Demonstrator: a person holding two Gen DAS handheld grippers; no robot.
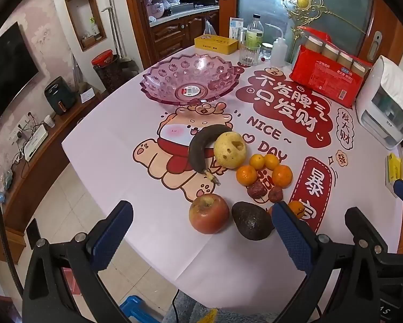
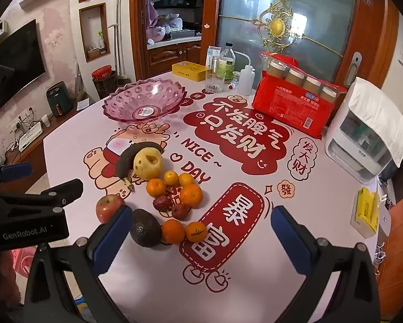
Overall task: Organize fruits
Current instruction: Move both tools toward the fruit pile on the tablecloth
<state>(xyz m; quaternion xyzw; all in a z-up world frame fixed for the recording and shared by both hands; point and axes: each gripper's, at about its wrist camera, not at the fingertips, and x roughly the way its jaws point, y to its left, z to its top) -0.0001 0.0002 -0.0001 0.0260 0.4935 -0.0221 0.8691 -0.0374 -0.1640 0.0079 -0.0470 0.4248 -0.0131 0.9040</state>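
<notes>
While both hand-held grippers (image 1: 202,231) (image 2: 201,235) gape empty — banana (image 1: 201,145) blackened | pear (image 1: 230,149) pitted — avocado (image 1: 251,220) dark.

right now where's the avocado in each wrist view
Left wrist: the avocado lies low, right of centre, beside the apple, just left of the left gripper's right-hand finger.
Right wrist: the avocado lies low, left of centre, just right of the right gripper's left-hand finger.
Shared landmark: the pink glass bowl, empty, at the table's far side.
</notes>
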